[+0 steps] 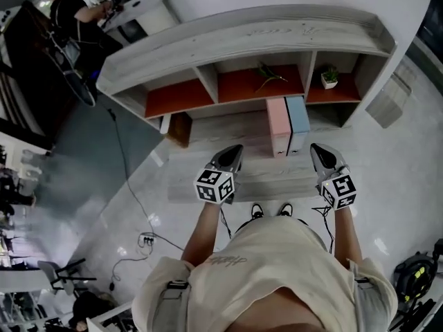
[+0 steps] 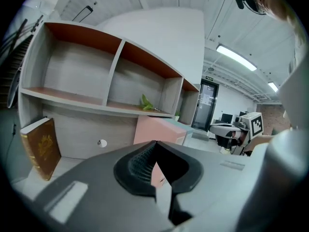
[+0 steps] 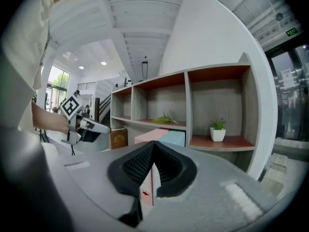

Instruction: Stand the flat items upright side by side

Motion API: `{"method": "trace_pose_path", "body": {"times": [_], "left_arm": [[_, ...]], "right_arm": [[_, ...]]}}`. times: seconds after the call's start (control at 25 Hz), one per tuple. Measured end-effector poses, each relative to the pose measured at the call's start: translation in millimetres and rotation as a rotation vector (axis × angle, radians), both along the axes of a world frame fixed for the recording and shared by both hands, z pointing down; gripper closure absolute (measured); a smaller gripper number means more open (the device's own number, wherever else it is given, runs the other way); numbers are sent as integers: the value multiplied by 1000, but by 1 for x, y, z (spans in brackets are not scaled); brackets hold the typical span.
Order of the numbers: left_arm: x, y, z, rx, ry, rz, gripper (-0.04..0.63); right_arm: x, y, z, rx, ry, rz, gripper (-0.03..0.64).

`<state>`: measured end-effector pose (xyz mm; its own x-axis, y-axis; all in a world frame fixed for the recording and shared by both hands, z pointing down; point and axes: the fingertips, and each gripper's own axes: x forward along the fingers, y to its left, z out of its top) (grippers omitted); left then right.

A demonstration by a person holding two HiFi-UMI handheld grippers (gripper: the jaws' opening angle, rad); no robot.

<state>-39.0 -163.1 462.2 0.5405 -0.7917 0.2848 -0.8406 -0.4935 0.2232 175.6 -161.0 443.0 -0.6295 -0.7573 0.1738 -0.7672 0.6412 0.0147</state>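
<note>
Both pairs of fingers are pressed together at their tips and hold nothing. In the left gripper view the left gripper (image 2: 154,143) shows its ribbed pads meeting at the front, with only the moulded hollow behind them, through which a strip of the pink flat item (image 2: 159,129) shows. The right gripper (image 3: 153,142) looks the same, its tips joined and its grasp empty. From the head view, both grippers hang in the air in front of the shelf unit (image 1: 249,37), touching nothing, the left gripper (image 1: 234,152) and the right gripper (image 1: 315,150) well apart. The pink flat item (image 1: 278,126) and the blue flat item (image 1: 297,122) stand upright side by side, touching, on the tabletop (image 1: 228,130) under the shelves. A brown book (image 1: 178,128) leans at the tabletop's left end.
</note>
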Motion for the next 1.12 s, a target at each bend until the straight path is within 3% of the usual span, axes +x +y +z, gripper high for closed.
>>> {"method": "trace_pose_path", "body": {"times": [0.24,0.36,0.76,1.12], "left_arm": [[-7,-20,-40,43,-22,-48,583],[-7,-30,-61,75,-37,-64,583],[-18,-64,-140,234,-18,-109,583],[-24,-61,-192,349,-60,-123,583]], "right_arm": [[-4,-19,-60,27,-76,35,615],[-2,-33,-89,105,-57,44,615],[-17,-46,-144,216,-6,27,615],[-20,-40,-181,254,-108,25,615]]}}
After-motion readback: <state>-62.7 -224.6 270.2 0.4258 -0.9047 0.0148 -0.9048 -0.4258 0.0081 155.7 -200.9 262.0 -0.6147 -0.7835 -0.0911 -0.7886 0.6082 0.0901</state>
